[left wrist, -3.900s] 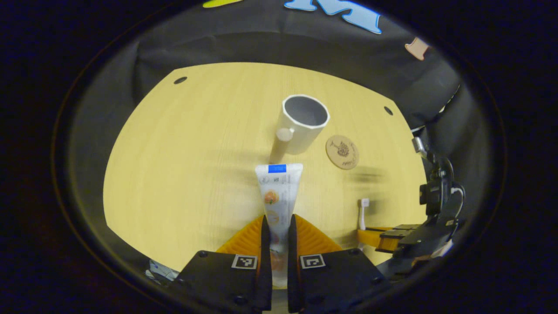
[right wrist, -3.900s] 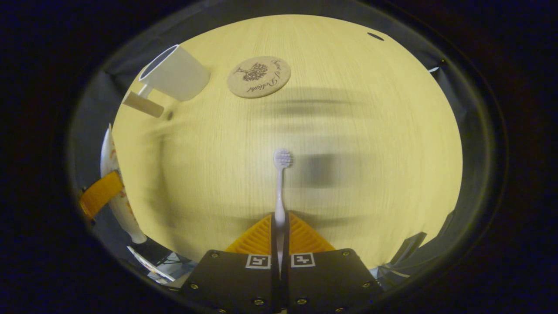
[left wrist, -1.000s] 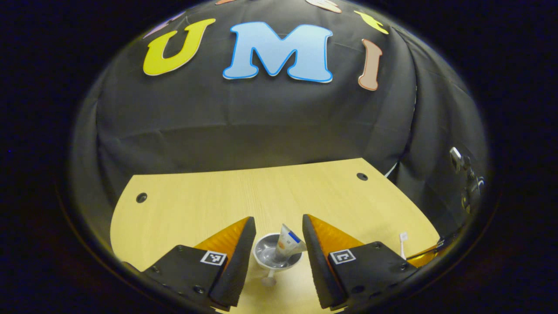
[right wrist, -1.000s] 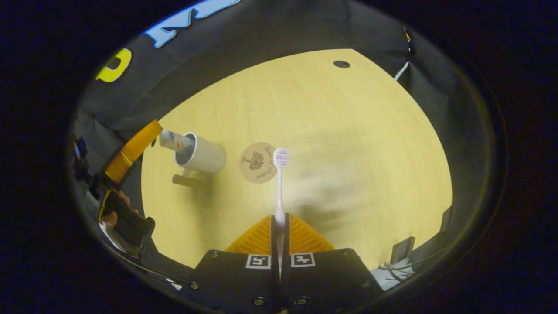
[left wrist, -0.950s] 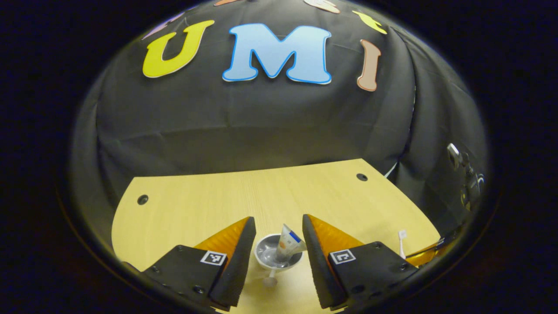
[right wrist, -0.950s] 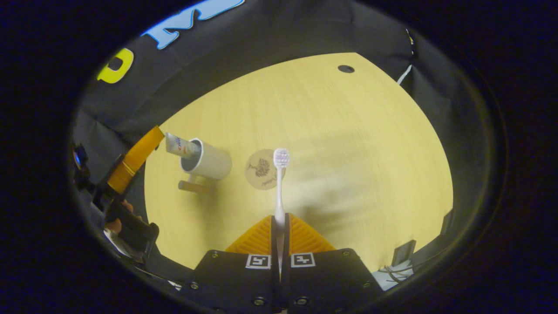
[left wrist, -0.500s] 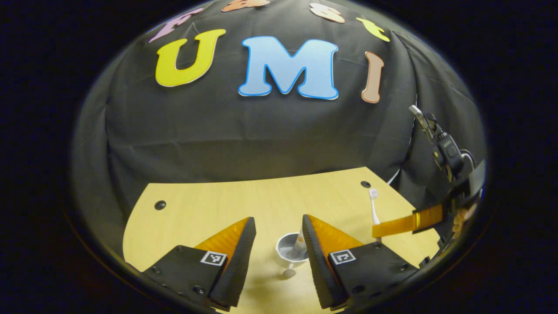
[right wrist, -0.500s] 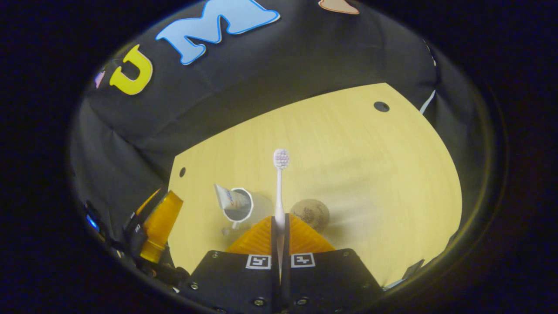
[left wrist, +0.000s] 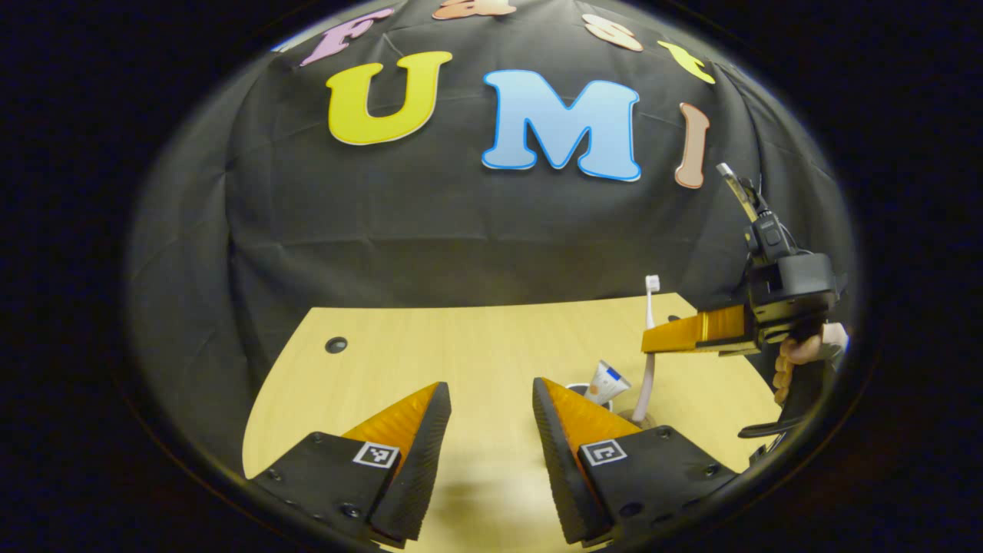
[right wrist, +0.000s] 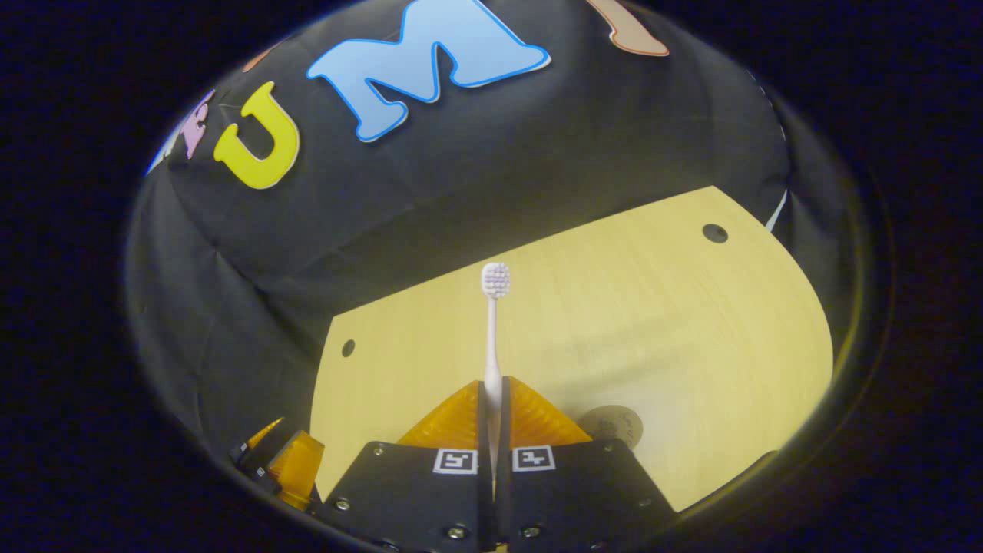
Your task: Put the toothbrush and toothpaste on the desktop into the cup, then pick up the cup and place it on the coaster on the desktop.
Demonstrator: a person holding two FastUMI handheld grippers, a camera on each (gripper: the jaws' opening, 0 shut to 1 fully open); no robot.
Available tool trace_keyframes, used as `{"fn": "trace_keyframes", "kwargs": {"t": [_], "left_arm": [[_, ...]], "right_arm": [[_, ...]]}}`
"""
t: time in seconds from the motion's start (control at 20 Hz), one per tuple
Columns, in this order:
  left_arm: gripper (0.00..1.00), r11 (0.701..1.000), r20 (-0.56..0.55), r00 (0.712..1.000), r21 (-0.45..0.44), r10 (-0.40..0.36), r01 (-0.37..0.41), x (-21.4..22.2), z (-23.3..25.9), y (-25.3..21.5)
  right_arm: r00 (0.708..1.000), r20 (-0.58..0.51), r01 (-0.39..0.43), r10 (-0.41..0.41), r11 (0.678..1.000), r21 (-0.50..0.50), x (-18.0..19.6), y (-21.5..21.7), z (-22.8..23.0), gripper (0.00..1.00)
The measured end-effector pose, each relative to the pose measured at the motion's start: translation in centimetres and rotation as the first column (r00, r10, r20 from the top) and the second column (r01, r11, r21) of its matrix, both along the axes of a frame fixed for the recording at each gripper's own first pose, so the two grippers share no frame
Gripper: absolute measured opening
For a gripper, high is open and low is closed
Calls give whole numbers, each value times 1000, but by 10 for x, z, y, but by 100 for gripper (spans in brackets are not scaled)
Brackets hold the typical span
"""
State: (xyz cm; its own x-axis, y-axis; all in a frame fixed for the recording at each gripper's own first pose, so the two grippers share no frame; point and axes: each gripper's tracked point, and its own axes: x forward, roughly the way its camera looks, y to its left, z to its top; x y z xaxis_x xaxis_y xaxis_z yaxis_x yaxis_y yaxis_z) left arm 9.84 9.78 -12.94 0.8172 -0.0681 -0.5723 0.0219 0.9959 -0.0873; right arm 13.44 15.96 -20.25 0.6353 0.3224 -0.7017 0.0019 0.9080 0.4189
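- The left gripper point(left wrist: 484, 415) has its fingers point(left wrist: 418, 445) spread wide with nothing between them; bare worktop point(left wrist: 476, 361) lies in the gap and runs on ahead to its far edge at the booth wall.
- A round hole point(left wrist: 335, 345) sits in the worktop ahead and to the left of the left fingers, near the far edge.
- In the left gripper view the cup point(left wrist: 591, 390) stands just beyond the tip of the right-hand finger, which cuts off all but a sliver of rim; the toothpaste point(left wrist: 607, 380) leans out of it.
- The right gripper point(right wrist: 491, 418) has its fingers pressed together on the toothbrush point(right wrist: 492, 338), pinching its handle; the brush points straight ahead, head point(right wrist: 495, 279) farthest from the fingers.
- In the left gripper view that same brush stands near upright, its lower end down beside the cup; whether it is inside the rim is hard to make out.
- A hand point(left wrist: 799, 361) grips the right gripper's handle at the view's right edge.
- The coaster point(right wrist: 610, 425) lies just right of the right fingers, partly hidden by the gripper body.
- Open worktop spreads ahead and right of the right fingers, with a hole point(right wrist: 714, 233) near the far right corner and another point(right wrist: 348, 348) at the left edge.
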Motion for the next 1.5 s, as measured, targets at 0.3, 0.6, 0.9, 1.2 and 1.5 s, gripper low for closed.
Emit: {"fn": "trace_keyframes", "kwargs": {"t": [0.3,0.6,0.9,1.2,1.5], "left_arm": [[70,998,-31,997,-10,68,-69,-27,-6,47],[71,994,-64,992,-3,105,-105,-49,-13,82],[72,993,-83,989,-8,120,-121,-52,-22,88],[72,993,-92,989,-20,114,-116,-53,-30,88],[72,994,-109,989,-32,98,-102,-53,-39,74]], "right_arm": [[982,176,-59,64,998,-33,19,45,21,2],[925,322,-134,203,965,-224,16,67,3,2],[899,324,-182,295,924,-336,20,81,-35,3],[873,336,-206,353,892,-402,11,76,-56,2],[877,336,-186,343,888,-421,-3,63,-66,3]]}}
